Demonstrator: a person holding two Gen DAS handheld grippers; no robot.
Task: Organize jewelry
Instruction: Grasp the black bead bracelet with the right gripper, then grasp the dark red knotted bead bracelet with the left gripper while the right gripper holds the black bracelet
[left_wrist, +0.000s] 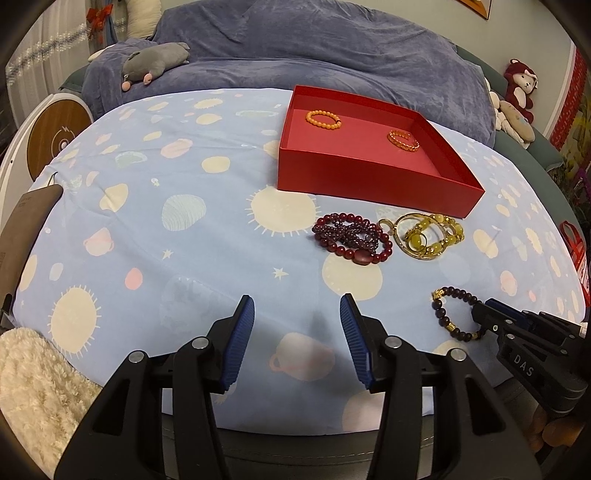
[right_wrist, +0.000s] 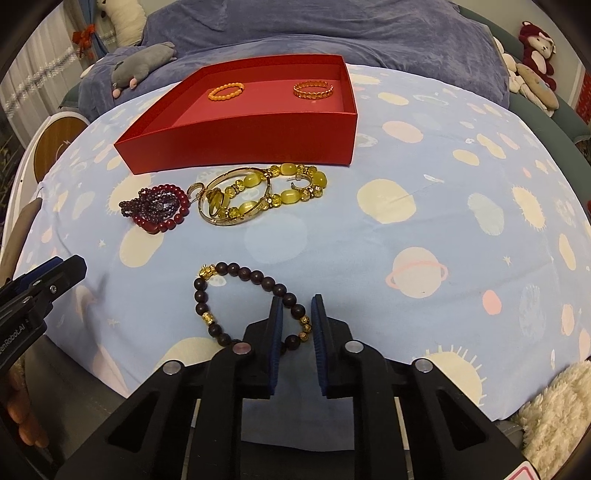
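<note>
Between right tongs (right_wrist: 297, 314), pinched: dark bead bracelet (right_wrist: 236, 273); left tongs (left_wrist: 297, 317) spread, empty.

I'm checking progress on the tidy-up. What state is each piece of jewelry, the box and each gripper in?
Red box: open, lidless.
Orange bead bracelet: in box.
Gold chain bracelet: in box.
Dark red bead pile: on sheet.
Yellow bead and gold bangle pile: on sheet.
Dark bead bracelet: on sheet, gripped.
Left gripper: open, empty.
Right gripper: shut on dark bead bracelet.

Two bracelets (left_wrist: 323, 120) in box (left_wrist: 369, 173); jewelry pile (left_wrist: 388, 236) before box.
</note>
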